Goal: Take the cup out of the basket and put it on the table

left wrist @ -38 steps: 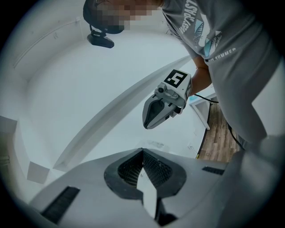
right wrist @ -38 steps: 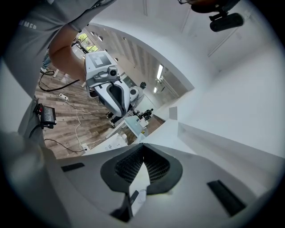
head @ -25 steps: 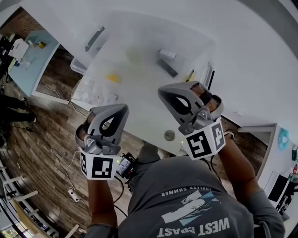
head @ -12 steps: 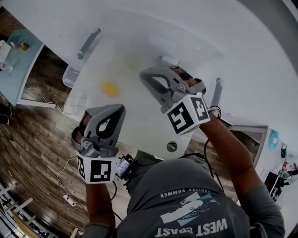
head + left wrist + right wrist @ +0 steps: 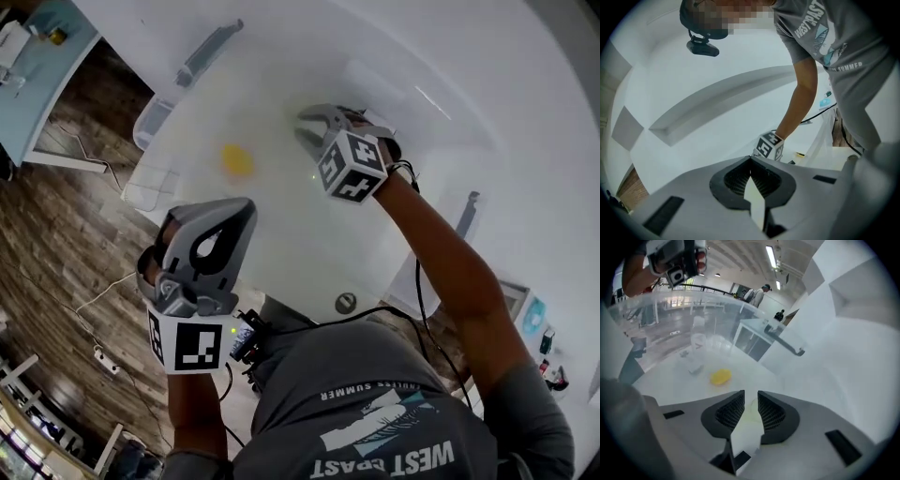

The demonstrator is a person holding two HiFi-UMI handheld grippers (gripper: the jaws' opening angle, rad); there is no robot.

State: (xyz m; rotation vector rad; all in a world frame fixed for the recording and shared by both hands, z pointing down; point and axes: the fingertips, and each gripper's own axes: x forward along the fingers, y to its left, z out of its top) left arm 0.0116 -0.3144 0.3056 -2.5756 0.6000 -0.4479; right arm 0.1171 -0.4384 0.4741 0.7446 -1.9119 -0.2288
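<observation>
My right gripper (image 5: 304, 127) reaches out over the white table (image 5: 281, 234), and its jaws are opening. Through the gap of the right gripper (image 5: 751, 397) shows a pale greenish round thing (image 5: 749, 416) low on the table; no pad presses on it, and I cannot tell whether it is the cup. A yellow object (image 5: 236, 159) (image 5: 721, 376) lies to the left of it. The clear plastic basket (image 5: 152, 180) (image 5: 670, 329) stands at the table's left side with clear items inside. My left gripper (image 5: 246, 208) (image 5: 750, 160) hangs shut and empty near the table's front edge.
A grey handle bar (image 5: 208, 52) sits on a white surface beyond the table. A round grommet (image 5: 346, 302) marks the table's near edge. Wooden floor and a light blue desk (image 5: 37, 66) lie to the left. People stand far off in the right gripper view.
My right gripper has travelled forward and left across the table, away from the body, and its jaws have parted. The left gripper has stayed near the front edge.
</observation>
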